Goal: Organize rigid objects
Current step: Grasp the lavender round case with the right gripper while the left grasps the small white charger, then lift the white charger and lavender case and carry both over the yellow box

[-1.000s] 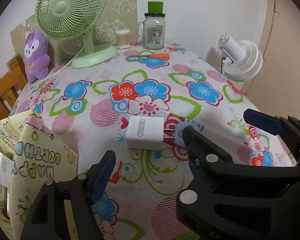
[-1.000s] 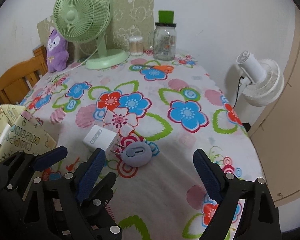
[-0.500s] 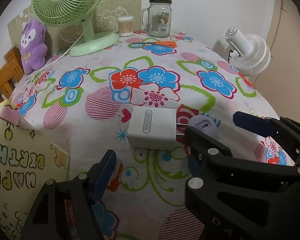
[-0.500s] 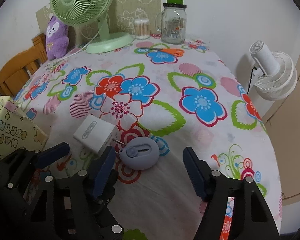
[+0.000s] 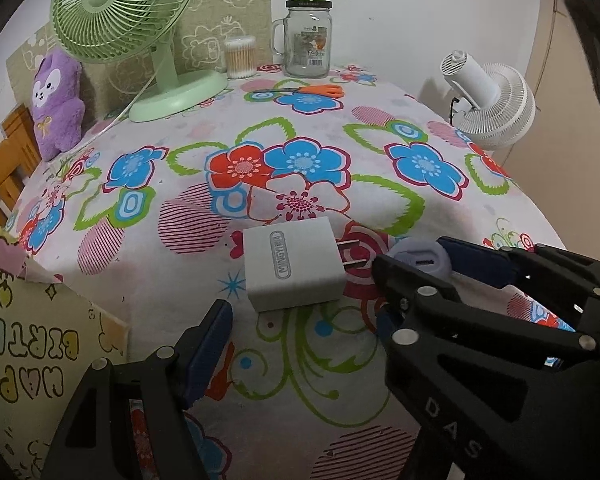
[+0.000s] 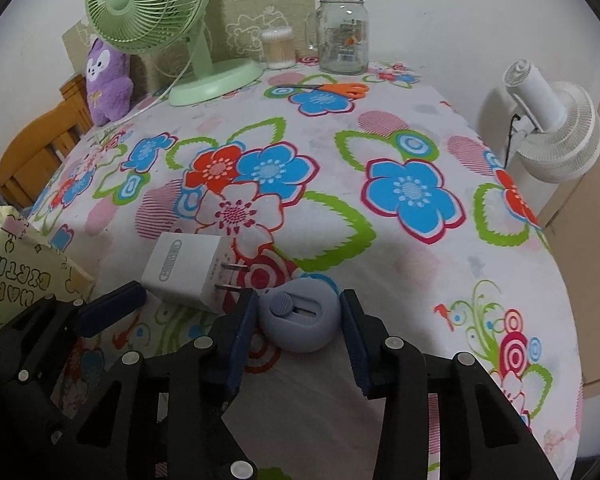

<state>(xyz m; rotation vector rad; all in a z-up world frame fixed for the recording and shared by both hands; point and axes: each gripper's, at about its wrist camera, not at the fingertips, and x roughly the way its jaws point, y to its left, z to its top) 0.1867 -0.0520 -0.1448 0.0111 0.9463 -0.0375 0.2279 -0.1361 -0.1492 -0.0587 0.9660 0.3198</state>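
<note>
Right gripper [image 6: 298, 320] fingers have just closed on the lilac oval cutter [image 6: 298, 320] lying on the worktop [image 6: 400, 280] beside the white charger [image 6: 184, 272]; left gripper [image 5: 300, 344] fingers stand released.

"HAPPY BIRTH…" on the yellow box [image 5: 28, 356]; "DAS" on the right gripper [image 5: 412, 280]; charger [image 5: 294, 268] logo unreadable

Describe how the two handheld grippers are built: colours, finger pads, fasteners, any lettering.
Both the left gripper and the right gripper have matte black angular plastic frames with cut-out openings, silver round fasteners and dark blue ribbed finger pads. One black finger carries pale raised letters. No cables, hands or sleeves show.
</note>
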